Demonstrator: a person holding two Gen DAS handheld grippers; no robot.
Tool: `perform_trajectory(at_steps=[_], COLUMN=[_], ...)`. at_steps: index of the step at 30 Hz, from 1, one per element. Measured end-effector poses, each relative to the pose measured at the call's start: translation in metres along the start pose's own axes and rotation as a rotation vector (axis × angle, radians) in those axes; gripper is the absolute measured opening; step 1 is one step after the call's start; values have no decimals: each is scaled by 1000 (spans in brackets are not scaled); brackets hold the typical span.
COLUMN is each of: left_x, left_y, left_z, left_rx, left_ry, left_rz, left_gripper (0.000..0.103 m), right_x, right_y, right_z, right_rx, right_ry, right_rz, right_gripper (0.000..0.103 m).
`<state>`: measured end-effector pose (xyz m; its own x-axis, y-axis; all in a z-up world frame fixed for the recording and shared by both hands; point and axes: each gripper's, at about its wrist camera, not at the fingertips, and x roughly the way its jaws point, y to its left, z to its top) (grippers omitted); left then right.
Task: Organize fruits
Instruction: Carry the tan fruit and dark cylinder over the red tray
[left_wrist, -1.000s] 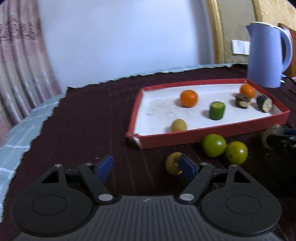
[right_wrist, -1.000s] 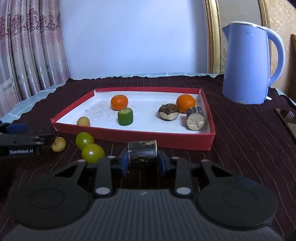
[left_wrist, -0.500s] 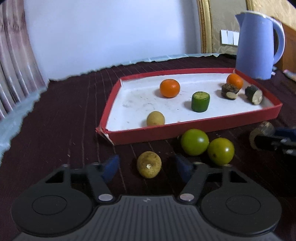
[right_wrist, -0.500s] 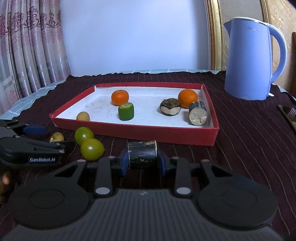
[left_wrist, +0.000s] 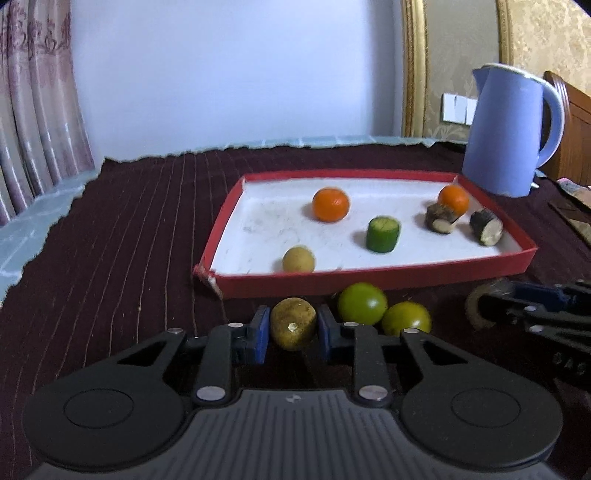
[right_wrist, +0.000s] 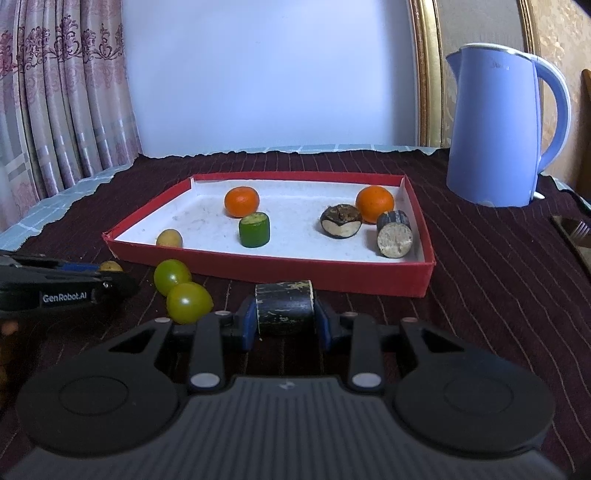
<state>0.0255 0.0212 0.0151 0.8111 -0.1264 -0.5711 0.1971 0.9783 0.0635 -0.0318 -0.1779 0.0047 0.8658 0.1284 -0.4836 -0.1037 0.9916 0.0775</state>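
Left claw (left_wrist: 291, 328): jaws just closed, pads now clamp yellow fruit (left_wrist: 293, 324) on surface. Tray (left_wrist: 369, 282) lies straight ahead, near wall just beyond fruit. Right claw (right_wrist: 284, 320): clamped on dark cylinder (right_wrist: 284, 306), long axis crosswise, tray wall directly ahead.

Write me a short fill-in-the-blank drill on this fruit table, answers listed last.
1. The left gripper is shut on a small ____ fruit.
2. The right gripper holds a dark ____-shaped piece.
3. The red tray holds ____ orange fruits.
4. Two green fruits lie ____ the tray, on the cloth.

Answers: yellow; cylinder; two; outside
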Motion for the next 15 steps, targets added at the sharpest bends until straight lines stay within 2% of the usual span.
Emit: perform_trajectory(at_steps=[5, 10, 12, 15], left_x=[0, 5, 6, 8], left_y=[-14, -12, -10, -11], left_z=[4, 1, 0, 0], left_rx=[6, -3, -6, -3], left_ry=[7, 33, 35, 40], left_rz=[2, 12, 14, 17], left_gripper=[26, 26, 26, 26], right_x=[-4, -6, -4, 2], right_y=[2, 2, 4, 6], right_z=[2, 1, -1, -5], right_rx=[-17, -25, -36, -55], right_ry=[-15, 1, 10, 29], right_rz=[-4, -2, -24, -34], right_gripper=[30, 30, 45, 45])
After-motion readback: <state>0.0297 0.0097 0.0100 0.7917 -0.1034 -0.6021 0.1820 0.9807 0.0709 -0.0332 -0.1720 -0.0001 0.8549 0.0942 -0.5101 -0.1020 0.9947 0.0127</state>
